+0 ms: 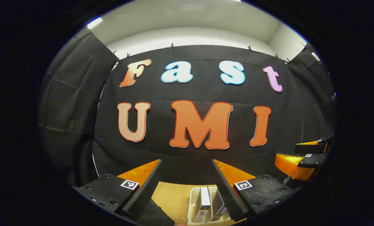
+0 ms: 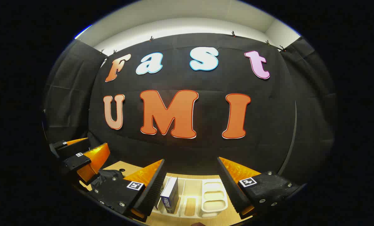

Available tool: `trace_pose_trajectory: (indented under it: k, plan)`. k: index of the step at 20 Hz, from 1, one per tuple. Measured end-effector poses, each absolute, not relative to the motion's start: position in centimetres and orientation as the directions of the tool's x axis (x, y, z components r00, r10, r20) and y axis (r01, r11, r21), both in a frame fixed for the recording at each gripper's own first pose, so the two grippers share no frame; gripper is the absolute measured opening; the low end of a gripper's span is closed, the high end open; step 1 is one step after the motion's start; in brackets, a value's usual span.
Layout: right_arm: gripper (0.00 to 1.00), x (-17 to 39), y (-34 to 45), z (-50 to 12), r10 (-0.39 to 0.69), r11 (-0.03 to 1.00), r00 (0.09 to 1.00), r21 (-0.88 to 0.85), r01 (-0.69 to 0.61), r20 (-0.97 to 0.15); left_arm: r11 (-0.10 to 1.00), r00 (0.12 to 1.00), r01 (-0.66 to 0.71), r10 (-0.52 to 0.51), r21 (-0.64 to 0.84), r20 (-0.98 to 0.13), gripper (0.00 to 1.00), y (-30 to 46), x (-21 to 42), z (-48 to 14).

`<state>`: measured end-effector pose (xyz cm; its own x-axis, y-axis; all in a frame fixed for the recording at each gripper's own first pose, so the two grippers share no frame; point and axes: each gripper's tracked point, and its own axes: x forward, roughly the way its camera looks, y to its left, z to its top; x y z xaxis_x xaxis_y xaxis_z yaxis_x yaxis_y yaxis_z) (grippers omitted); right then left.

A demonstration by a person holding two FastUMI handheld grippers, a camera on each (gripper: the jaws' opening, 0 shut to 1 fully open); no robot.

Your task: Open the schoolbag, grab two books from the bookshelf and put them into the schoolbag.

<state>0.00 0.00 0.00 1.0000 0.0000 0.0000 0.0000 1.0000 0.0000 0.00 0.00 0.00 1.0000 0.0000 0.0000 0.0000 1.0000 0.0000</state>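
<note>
Currently both grippers hang high above a pale wooden tabletop (image 1: 171,196), pointed at the black cloth wall of the booth, and neither holds anything. In the left gripper view, the left gripper (image 1: 187,188) has its two fingers spread wide with empty air between them. Below and between those fingers stands a white plastic bookshelf rack (image 1: 193,201) with upright dividers, holding two upright books: a white-spined book (image 1: 204,204) and a darker book (image 1: 218,205) just beside it, on its right. The right gripper shows at the far right edge of that view, level with the left one.

In the right gripper view, the right gripper (image 2: 191,188) is likewise wide open and empty. Under it the same white rack (image 2: 213,196) shows several vacant slots, with a blue-covered book (image 2: 170,196) standing upright at its left end. Farther left on the table lies a dark, soft black fabric schoolbag (image 2: 110,175), partly hidden behind the finger; whether its zip is open cannot be told. The left gripper (image 2: 80,157) appears beyond it at the left edge.

Judging from this, the task is at its very start, with the books untouched in the rack. The next move probably calls for lowering toward the schoolbag to open it, one gripper steadying the cloth while the other works the opening.
</note>
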Motion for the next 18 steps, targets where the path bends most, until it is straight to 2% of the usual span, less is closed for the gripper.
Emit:
trace_pose_trajectory:
  k: [18]
  plan:
    - [0.94,1.3,1.2,-0.4,0.046,0.999,0.999,-0.005,-0.046,0.009,0.998,0.999,-0.041,0.041,0.050,0.005,0.94,0.9,0.3,-0.2]
